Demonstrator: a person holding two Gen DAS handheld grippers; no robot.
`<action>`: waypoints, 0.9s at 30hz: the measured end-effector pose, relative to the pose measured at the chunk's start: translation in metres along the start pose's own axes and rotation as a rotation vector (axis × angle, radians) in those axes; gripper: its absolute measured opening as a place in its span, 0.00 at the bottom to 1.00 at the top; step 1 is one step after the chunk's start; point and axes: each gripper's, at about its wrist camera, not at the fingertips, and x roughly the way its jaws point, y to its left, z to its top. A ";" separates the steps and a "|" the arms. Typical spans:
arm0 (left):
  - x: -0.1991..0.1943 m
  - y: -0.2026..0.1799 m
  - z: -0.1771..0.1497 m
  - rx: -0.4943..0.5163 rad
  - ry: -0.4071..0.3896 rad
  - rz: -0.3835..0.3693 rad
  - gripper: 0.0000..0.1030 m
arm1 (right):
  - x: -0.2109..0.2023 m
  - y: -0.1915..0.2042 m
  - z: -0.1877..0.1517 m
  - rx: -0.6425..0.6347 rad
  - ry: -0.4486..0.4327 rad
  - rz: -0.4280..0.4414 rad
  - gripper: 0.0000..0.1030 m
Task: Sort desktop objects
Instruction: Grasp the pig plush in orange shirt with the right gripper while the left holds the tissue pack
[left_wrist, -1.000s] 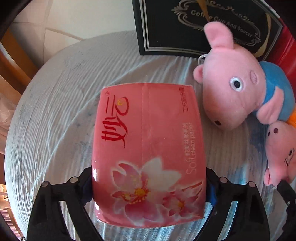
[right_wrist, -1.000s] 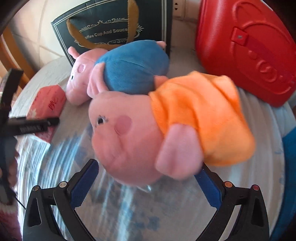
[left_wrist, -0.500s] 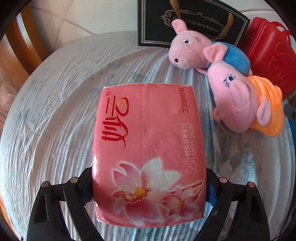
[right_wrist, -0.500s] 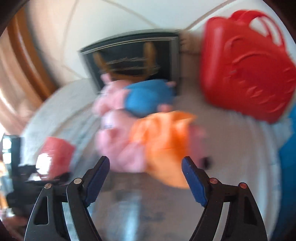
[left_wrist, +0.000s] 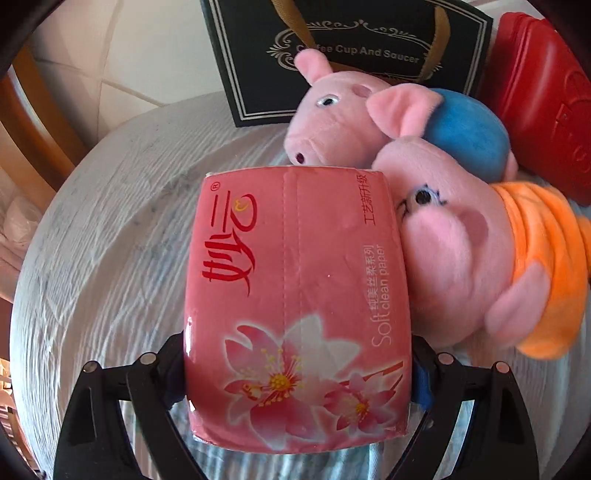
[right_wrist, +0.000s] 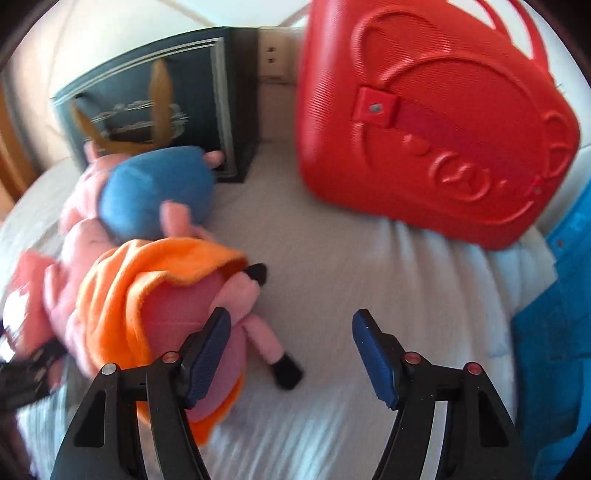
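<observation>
My left gripper (left_wrist: 297, 369) is shut on a pink pack of tissues (left_wrist: 295, 302), whose far right corner presses against two plush pigs. The pig in orange (left_wrist: 491, 254) lies beside the pack, and the pig in blue (left_wrist: 354, 125) lies behind it. In the right wrist view my right gripper (right_wrist: 291, 325) hangs over the pale tablecloth (right_wrist: 351, 258) with its jaws closing and nothing between them. The pig in orange (right_wrist: 147, 295) lies just left of its left finger (right_wrist: 207, 358), with the pig in blue (right_wrist: 155, 192) further back.
A dark gift bag (left_wrist: 354, 48) with gold handles stands at the back of the round table. A red plastic case (right_wrist: 436, 118) leans at the back right. Something blue (right_wrist: 554, 332) sits at the right edge. A wooden chair (left_wrist: 33, 122) stands beyond the table at left.
My left gripper carried the tissue pack right, up against the pigs. My right gripper let the orange pig go, drew back to the right and narrowed its jaws.
</observation>
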 end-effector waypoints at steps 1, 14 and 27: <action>-0.001 0.006 0.002 -0.006 -0.004 0.018 0.88 | -0.006 0.005 -0.006 -0.015 0.018 0.034 0.67; -0.036 0.055 -0.040 -0.072 0.040 -0.033 0.88 | -0.097 0.110 -0.026 -0.374 -0.057 0.018 0.96; -0.004 0.046 -0.009 -0.067 0.025 -0.043 0.88 | 0.036 0.194 0.004 -0.725 0.108 -0.021 1.00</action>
